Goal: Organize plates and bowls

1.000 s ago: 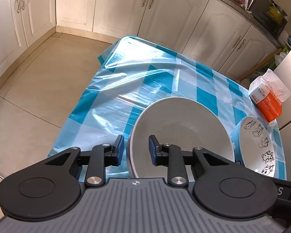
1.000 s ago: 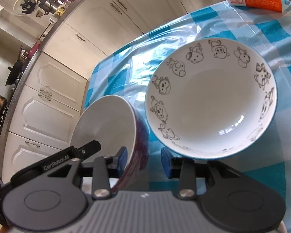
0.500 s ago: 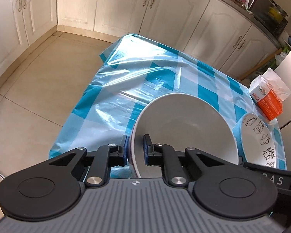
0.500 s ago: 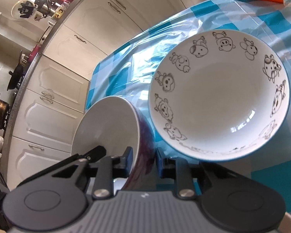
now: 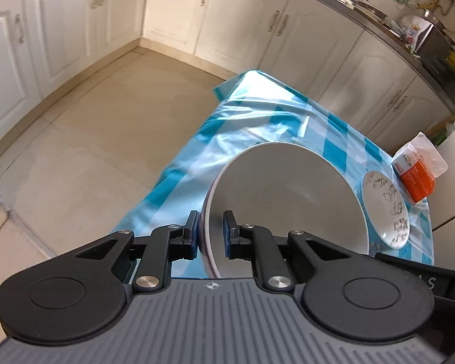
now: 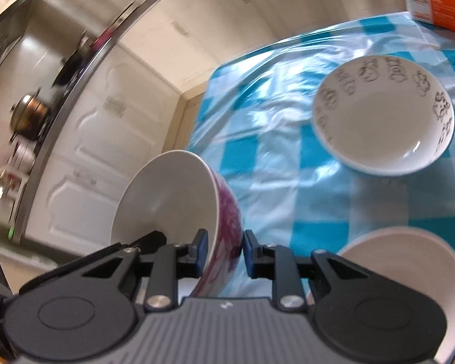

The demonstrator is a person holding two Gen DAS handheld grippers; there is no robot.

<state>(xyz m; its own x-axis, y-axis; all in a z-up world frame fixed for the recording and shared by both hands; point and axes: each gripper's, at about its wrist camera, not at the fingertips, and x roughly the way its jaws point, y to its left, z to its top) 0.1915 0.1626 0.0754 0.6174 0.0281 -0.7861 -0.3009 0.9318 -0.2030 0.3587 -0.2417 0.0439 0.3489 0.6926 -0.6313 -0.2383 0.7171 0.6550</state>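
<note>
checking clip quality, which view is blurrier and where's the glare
Right wrist view is blurrier: the counter and cabinets smear, the cartoon bowl prints are soft. Left wrist view is sharper; both show window glare on the plastic tablecloth, and fisheye curving bends the counter.

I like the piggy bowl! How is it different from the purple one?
The cartoon bowl sits flat on the table; the purple bowl is tilted, pinched by the right gripper. The cartoon bowl's pictures are inside; the purple bowl's pattern is outside. Both are white inside.
</note>
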